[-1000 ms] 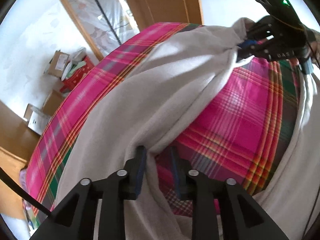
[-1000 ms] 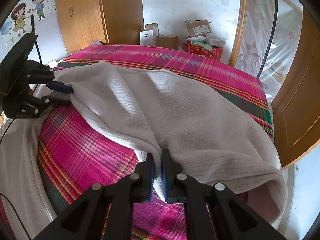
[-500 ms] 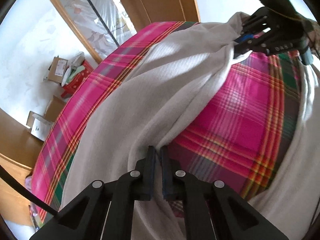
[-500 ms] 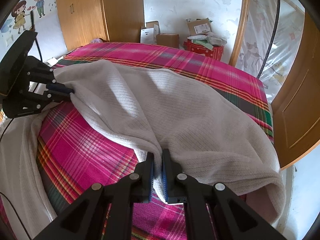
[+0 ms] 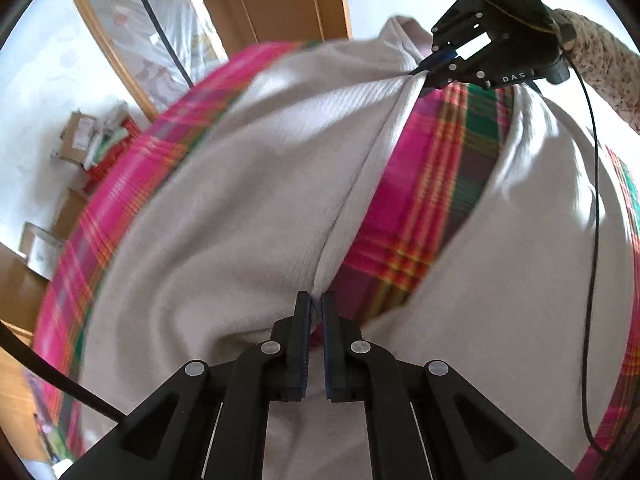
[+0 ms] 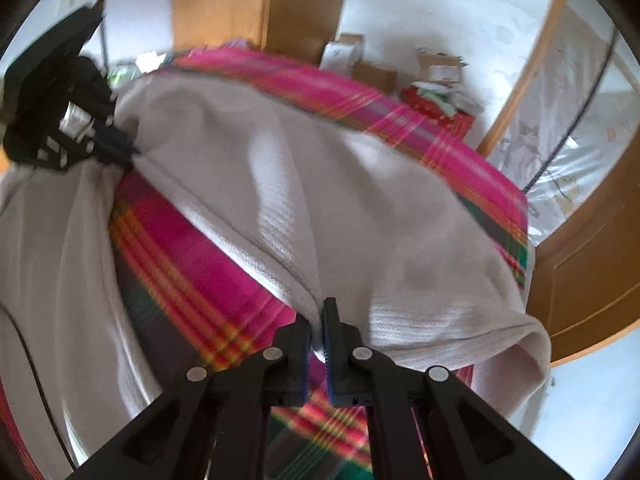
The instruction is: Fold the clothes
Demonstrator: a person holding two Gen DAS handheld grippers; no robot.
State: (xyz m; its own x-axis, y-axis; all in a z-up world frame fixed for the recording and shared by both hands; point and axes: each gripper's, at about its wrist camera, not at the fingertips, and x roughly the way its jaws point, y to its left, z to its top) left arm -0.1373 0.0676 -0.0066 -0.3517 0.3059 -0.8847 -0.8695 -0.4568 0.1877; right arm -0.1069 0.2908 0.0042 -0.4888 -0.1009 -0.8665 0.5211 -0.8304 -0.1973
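Cream knit garment [image 5: 248, 184] lies spread over a bed [image 5: 424, 184] with a pink plaid cover, one hemmed edge [image 5: 372, 168] lifted and stretched taut between the two grippers.

Left gripper [image 5: 316, 300]: jaws almost together, pinching the near end of that edge; cloth shows in the narrow gap. They have just closed on it.

Right gripper [image 6: 318, 316]: jaws likewise nearly closed, clamped on the other end of the edge.

Under the raised edge a strip of bare plaid [image 6: 192, 264] is exposed, bounded on the far side by more cream cloth [image 5: 540, 264] that covers the bed's near side. In the right wrist view the garment's right border [image 6: 520, 336] droops over the bed's corner.

Beyond the bed: cardboard boxes [image 6: 436, 68] against the wall, wooden door [image 5: 272, 0].

Hard to read: both views motion-blurred; whether the near cream cloth is the same garment, cannot tell. A patterned sleeve [image 5: 600, 60] is cut off at the frame edge.
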